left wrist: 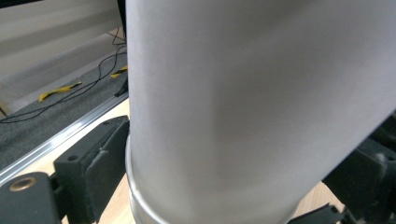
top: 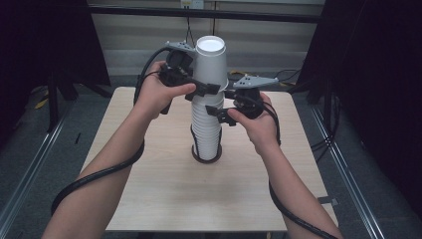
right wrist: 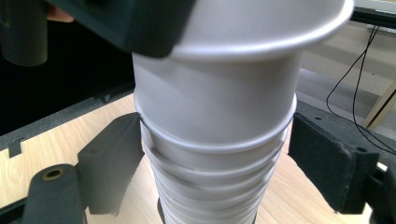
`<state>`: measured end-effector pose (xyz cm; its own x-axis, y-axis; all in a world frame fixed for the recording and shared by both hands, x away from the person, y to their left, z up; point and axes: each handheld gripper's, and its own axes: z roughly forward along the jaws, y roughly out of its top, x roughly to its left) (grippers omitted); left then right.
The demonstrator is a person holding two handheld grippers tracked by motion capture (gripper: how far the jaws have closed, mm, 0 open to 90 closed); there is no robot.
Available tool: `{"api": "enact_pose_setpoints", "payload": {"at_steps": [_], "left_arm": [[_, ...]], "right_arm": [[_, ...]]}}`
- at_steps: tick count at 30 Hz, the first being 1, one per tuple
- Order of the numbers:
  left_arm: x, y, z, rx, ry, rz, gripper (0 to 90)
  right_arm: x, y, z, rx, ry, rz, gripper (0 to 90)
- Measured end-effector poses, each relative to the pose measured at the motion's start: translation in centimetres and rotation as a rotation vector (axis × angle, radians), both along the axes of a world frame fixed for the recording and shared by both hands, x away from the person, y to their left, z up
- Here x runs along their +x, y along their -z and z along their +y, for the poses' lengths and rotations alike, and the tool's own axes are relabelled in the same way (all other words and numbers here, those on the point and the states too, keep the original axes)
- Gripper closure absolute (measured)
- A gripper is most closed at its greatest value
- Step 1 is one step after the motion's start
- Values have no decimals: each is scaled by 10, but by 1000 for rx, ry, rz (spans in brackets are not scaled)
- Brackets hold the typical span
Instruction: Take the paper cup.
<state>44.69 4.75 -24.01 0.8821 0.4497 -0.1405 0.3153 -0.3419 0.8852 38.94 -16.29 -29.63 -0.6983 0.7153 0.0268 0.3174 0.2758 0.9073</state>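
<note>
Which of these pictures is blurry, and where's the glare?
High view: sharp and evenly lit, with glare on the top cup and dark room edges. Left gripper view: the cup wall sits so close that it is soft and featureless. Right gripper view: the stack of cups is fairly sharp, the left gripper above is blurred.

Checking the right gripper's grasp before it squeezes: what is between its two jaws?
The stack of white cups, below the top cup, as the right gripper view shows.
</note>
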Motion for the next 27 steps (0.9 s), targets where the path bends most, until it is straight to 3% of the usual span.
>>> {"api": "enact_pose_setpoints", "payload": {"at_steps": [20,27], "left_arm": [[0,-17,4,-39,-25,-12,97],[0,-23,6,-38,-26,-10,103]], "right_arm": [[-1,1,-1,16,1,-2,178],[0,6,0,1,0,6,190]]}}
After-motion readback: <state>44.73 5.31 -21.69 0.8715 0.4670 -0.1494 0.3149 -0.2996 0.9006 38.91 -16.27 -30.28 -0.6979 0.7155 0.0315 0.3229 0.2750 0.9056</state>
